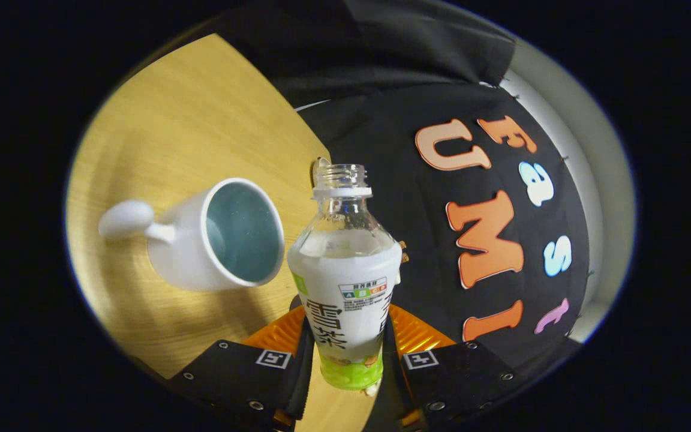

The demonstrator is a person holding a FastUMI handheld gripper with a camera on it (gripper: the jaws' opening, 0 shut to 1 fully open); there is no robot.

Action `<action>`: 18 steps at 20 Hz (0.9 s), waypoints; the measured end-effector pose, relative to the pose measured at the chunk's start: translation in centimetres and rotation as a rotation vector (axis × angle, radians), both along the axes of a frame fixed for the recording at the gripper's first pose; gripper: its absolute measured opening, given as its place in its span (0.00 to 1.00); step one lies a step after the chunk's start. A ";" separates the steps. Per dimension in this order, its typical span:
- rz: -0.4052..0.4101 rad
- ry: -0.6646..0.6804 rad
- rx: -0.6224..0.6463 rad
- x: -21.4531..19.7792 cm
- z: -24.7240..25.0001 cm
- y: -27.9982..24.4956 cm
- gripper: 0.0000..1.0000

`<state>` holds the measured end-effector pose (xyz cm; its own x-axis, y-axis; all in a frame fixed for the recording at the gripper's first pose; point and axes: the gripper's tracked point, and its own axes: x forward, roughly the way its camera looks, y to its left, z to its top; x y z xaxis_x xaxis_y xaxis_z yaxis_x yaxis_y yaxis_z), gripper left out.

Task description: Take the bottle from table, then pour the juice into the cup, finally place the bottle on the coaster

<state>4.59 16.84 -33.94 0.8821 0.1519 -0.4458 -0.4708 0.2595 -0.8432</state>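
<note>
My gripper (pixel 345 354) is shut on a clear plastic bottle (pixel 345 282) with a white and green label, both fingers pressing its lower body. The bottle has no cap on its neck, and it holds pale liquid up to its shoulder. The whole view is rolled, so the wooden table (pixel 183 120) looks steeply tilted. A white cup (pixel 213 237) with a rounded handle and a blue-grey inside stands on the table just left of the bottle's neck, its mouth turned toward me. I see nothing inside the cup. A small pale edge (pixel 321 163) peeks out behind the bottle's neck.
The black booth cloth (pixel 441 252) hangs right of the bottle, beyond the table's edge. A pale wall (pixel 591 198) shows past the cloth. Bare wood stretches around the cup on the left.
</note>
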 end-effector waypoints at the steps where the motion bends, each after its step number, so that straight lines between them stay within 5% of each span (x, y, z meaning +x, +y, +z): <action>1: -0.035 0.024 0.067 0.4 0.0 0.1 0.54; 12: -0.320 0.075 0.752 7.4 1.9 0.2 0.54; 18: -0.424 0.096 0.916 10.5 0.4 -1.1 0.54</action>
<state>15.12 15.72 -33.58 0.9093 0.1537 -0.3867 -0.2452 0.9488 -0.1994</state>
